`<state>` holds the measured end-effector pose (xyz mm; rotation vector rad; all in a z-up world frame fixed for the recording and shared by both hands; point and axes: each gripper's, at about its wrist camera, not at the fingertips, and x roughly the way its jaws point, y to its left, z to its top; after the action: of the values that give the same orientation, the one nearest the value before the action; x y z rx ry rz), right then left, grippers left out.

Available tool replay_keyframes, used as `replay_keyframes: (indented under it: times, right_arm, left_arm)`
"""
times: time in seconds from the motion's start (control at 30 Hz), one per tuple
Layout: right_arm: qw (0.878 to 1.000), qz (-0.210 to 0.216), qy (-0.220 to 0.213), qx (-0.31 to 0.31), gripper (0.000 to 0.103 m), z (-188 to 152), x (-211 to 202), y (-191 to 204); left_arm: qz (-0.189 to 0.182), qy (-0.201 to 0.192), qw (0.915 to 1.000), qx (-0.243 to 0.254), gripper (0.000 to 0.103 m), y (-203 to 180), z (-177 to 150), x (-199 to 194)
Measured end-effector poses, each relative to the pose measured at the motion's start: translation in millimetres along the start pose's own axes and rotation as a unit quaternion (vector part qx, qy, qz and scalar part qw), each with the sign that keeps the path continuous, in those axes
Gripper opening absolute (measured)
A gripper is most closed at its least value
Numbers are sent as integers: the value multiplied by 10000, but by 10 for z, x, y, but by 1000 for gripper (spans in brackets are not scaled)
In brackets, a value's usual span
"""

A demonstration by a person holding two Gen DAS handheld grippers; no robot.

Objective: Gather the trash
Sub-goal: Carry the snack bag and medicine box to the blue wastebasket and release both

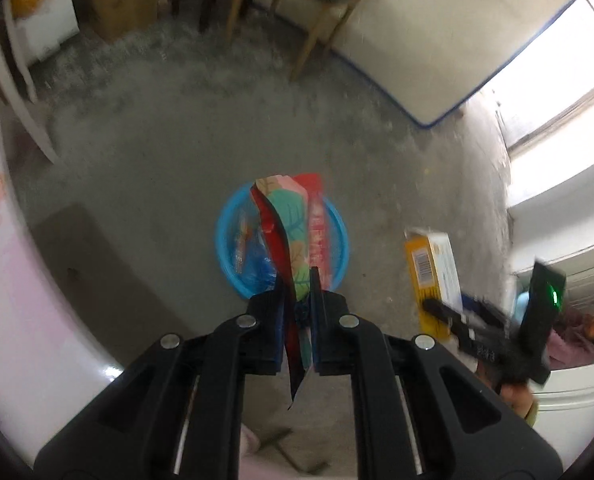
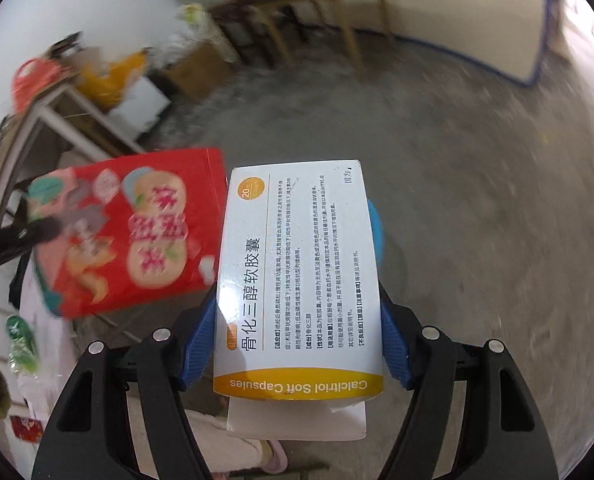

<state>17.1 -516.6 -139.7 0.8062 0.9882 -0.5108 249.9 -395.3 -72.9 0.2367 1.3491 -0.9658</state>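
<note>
Concrete floor (image 1: 157, 152); blue basin (image 1: 227, 236) beyond left gripper (image 1: 297, 280), clamped on snack wrapper (image 1: 293, 224); right gripper (image 2: 297, 320) clamped on medicine box (image 2: 297, 272); wooden chair (image 1: 317, 4) beyond.

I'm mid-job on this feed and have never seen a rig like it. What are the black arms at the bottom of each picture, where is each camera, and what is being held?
There is no robot: a person carries a hand-held claw in each hand, with a fisheye camera on each looking forward along its two fingers. The black arms are those fingers.

Left-wrist view: the left claw is shut on a red snack bag, seen edge-on, above a blue basin on the concrete floor. The basin already holds some wrappers. At right, blurred, is the right claw.

Right-wrist view: the right claw grips a white-and-yellow medicine box between blue pads. The bag appears at left.
</note>
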Motion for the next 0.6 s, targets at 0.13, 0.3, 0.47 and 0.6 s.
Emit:
replay_keyframes:
  times: [0.13, 0.3, 0.47, 0.6]
  right_arm:
    - [9990, -43, 174, 407, 69, -122, 152, -352]
    - [9971, -21, 295, 698, 69, -166, 317, -552]
    - [9963, 11, 380, 768, 69, -170, 455, -657]
    - [9960, 21, 472, 759, 69, -178, 558, -685]
  left_arm:
    - [-255, 539, 9972, -457, 9, 32, 163, 681]
    - [-28, 807, 9920, -970, 15, 196, 234, 1409]
    - [290, 1004, 9823, -1553, 42, 471, 205, 1756]
    - [291, 1018, 9825, -1535, 51, 513, 204, 1634]
